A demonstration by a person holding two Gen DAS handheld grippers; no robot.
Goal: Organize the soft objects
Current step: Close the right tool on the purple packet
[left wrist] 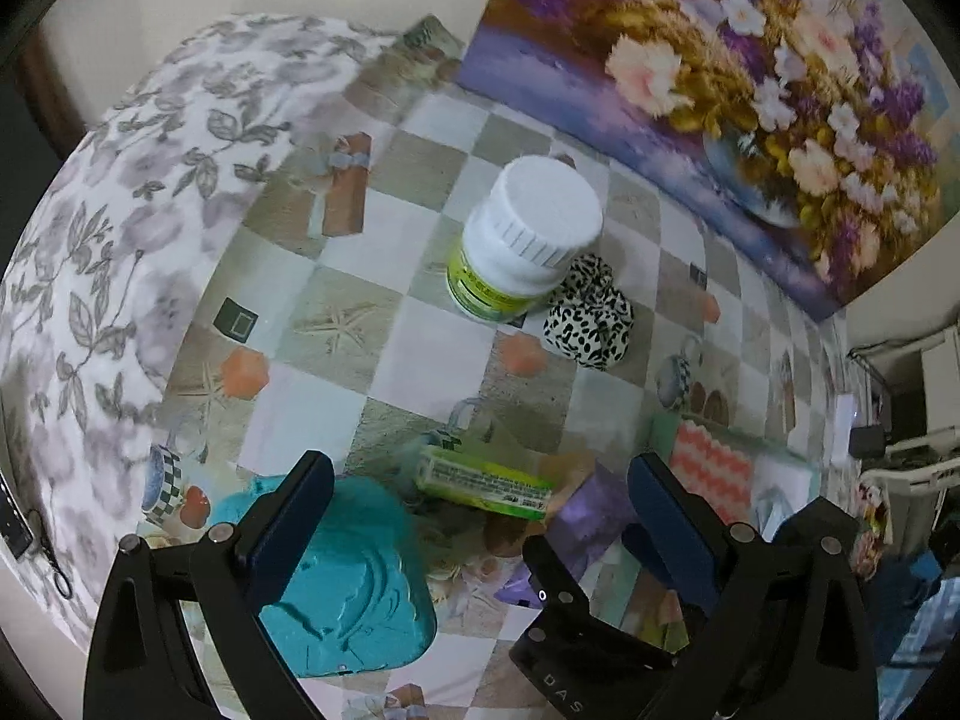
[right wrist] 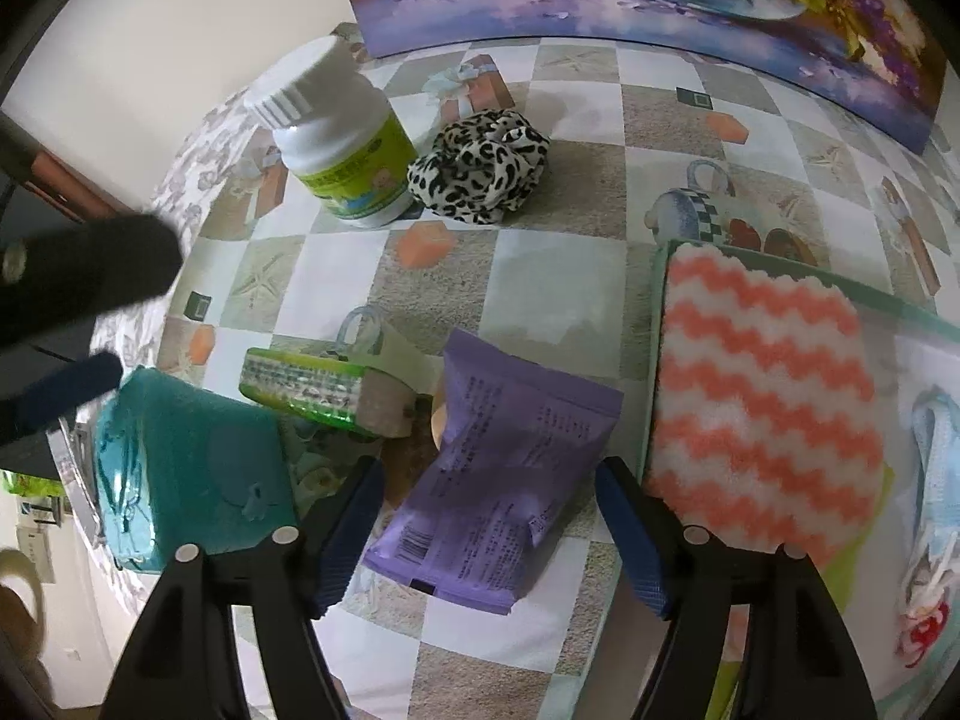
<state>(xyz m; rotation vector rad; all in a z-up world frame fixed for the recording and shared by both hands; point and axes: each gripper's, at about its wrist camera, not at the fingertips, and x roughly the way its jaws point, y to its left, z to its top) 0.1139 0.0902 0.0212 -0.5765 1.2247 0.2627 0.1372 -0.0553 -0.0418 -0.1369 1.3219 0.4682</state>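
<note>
My right gripper (right wrist: 489, 474) is open and points down over a purple packet (right wrist: 504, 474), which lies between its fingers untouched. An orange-and-white zigzag cloth (right wrist: 762, 408) lies in a green tray (right wrist: 660, 276) just to the right. A leopard-print scrunchie (right wrist: 480, 174) rests against a white bottle with a green label (right wrist: 336, 144) further back. My left gripper (left wrist: 480, 480) is open above a teal packet (left wrist: 354, 576) and a small green box (left wrist: 486, 480). The scrunchie (left wrist: 591, 324) and bottle (left wrist: 528, 228) lie beyond it. Nothing is held.
A flower painting (left wrist: 750, 78) leans along the back of the chequered tablecloth (left wrist: 384, 348). A leaf-patterned cloth (left wrist: 120, 228) covers the left end. A pale blue item (right wrist: 936, 480) lies right of the tray. The left gripper's dark finger (right wrist: 90, 276) shows at the right view's left edge.
</note>
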